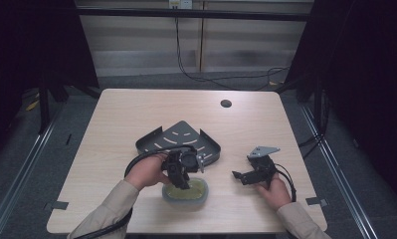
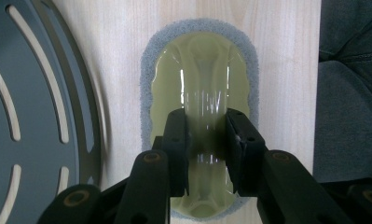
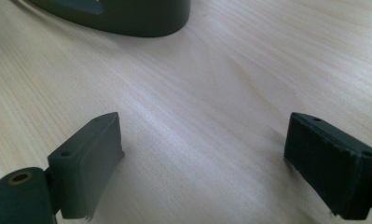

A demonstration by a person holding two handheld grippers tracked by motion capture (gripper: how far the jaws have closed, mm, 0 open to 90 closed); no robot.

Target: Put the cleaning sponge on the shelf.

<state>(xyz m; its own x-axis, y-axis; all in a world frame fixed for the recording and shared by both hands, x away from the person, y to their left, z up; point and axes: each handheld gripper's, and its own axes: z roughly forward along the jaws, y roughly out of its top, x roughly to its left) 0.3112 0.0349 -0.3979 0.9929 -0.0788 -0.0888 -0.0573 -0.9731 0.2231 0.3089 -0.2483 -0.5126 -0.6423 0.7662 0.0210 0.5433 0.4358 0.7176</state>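
Note:
An oval pad (image 1: 198,192) with a glossy olive-green top and a grey foam rim lies near the table's front edge. My left gripper (image 1: 182,183) points down onto it. In the left gripper view the pad (image 2: 204,65) shows a raised middle ridge, and my left gripper (image 2: 206,140) is shut on that ridge, both pads pressing its sides. My right gripper (image 1: 238,175) is held low over bare wood to the right of the pad. In the right gripper view it (image 3: 204,163) is open, with only wood between its jaws.
A dark grey metal tray (image 1: 178,138) with curved slots sits just behind the pad; it also shows as the tray (image 2: 34,93) and the tray's rim (image 3: 127,18). A round cable hole (image 1: 226,103) is at the table's (image 1: 126,114) back. Cables trail from both grippers.

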